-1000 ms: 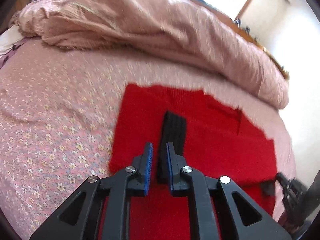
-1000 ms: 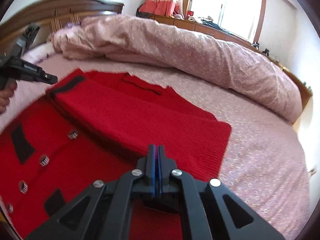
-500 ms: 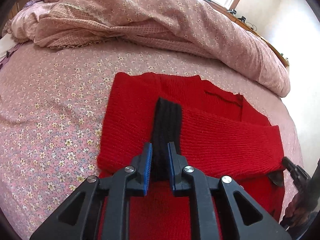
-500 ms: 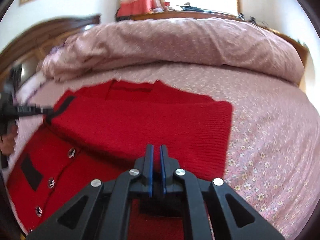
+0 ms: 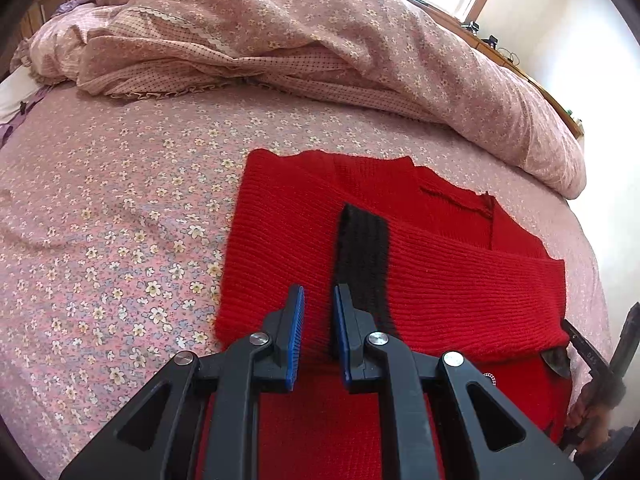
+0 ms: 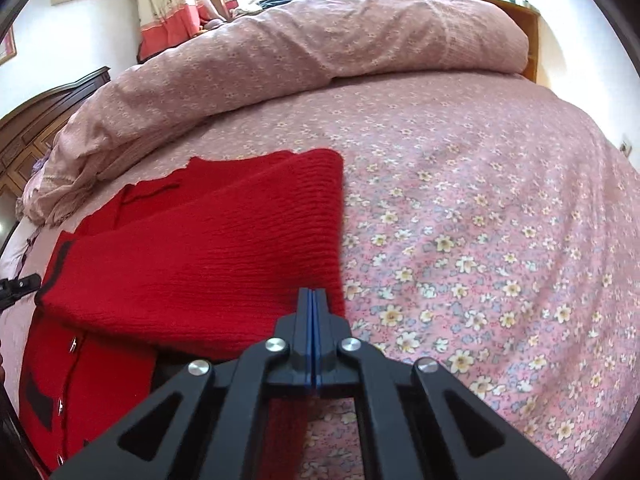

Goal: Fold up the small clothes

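Note:
A red knit cardigan (image 5: 440, 288) lies flat on the floral bedsheet, one sleeve folded across its chest with its black cuff (image 5: 362, 248) lying flat. My left gripper (image 5: 319, 300) is open, its jaws a little apart, just short of the cuff and holding nothing. In the right wrist view the cardigan (image 6: 208, 256) fills the left half, buttons showing at the lower left. My right gripper (image 6: 314, 294) has its blue pads pressed together over the cardigan's right edge; whether cloth is pinched between them cannot be told.
A bunched pink floral duvet (image 5: 320, 40) lies along the far side of the bed. Bare floral sheet (image 6: 480, 240) spreads right of the cardigan and sheet (image 5: 100, 240) to its left. A dark wooden headboard (image 6: 36, 120) stands at the left.
My left gripper has let go of the black cuff and drawn back; the sleeve now lies across the cardigan. My right gripper has swung right to the cardigan's edge and shut fully.

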`<state>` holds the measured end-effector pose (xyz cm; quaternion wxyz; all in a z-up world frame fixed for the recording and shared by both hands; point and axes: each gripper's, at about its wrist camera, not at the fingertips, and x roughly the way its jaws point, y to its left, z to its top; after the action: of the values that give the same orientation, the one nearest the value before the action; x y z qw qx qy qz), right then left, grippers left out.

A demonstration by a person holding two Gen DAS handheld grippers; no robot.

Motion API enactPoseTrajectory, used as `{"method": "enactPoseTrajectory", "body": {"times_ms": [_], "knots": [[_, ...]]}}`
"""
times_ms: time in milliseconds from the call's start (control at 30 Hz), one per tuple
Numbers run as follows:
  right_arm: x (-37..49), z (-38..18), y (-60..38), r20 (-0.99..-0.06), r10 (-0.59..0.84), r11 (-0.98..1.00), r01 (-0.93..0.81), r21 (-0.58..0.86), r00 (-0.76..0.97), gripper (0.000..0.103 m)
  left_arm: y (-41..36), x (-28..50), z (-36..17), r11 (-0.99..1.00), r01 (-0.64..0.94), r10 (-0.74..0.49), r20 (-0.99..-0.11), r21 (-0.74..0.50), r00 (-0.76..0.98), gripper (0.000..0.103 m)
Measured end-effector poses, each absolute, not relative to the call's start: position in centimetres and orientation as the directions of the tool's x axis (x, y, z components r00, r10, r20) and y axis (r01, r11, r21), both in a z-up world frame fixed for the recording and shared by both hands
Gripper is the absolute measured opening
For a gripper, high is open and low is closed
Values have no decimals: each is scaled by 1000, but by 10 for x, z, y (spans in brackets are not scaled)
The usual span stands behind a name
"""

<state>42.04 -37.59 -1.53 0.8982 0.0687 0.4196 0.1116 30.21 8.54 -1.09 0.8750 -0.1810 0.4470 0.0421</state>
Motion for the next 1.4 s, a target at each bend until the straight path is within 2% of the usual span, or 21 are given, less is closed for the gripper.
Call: {"method": "enactPoseTrajectory", "body": {"times_ms": [167,333,433,633,767,867,900,1067,1233,1333,1400], "knots": [[421,-9,-368,-742,239,971,-153,184,627,0,86,303,-11,932,-237,-83,-799,-274,596,8],[416,6,-349,-704,326,945,-240,223,630,0,96,301,-5,938,-250,-40,-789,-241,613,8],[417,2,-335,-729,297,950,-264,164,616,0,103,300,-7,941,-249,-29,-787,-230,616,8],[420,-9,-344,-751,301,951,-239,195,588,0,105,301,-32,958,-247,13,-839,-145,544,4],[419,-13,-344,-755,282,956,-237,172,592,0,108,299,-40,962,-265,93,-843,-60,529,5],[419,-12,-346,-754,271,960,-225,167,598,0,123,299,-46,936,-352,190,-858,11,478,2],[419,-12,-347,-754,270,961,-222,167,599,0,133,299,-53,927,-376,170,-874,-15,455,2],[418,-9,-343,-756,253,965,-208,157,604,0,142,290,-35,914,-367,59,-838,-174,543,1],[418,-7,-341,-755,263,963,-209,169,600,0,114,290,-8,928,-220,-99,-768,-301,633,1],[416,-6,-341,-755,267,962,-209,174,599,0,92,299,-17,953,-165,-108,-792,-255,601,1],[415,-6,-340,-754,264,963,-214,166,602,0,86,307,-38,966,-198,-37,-847,-166,530,0]]}}
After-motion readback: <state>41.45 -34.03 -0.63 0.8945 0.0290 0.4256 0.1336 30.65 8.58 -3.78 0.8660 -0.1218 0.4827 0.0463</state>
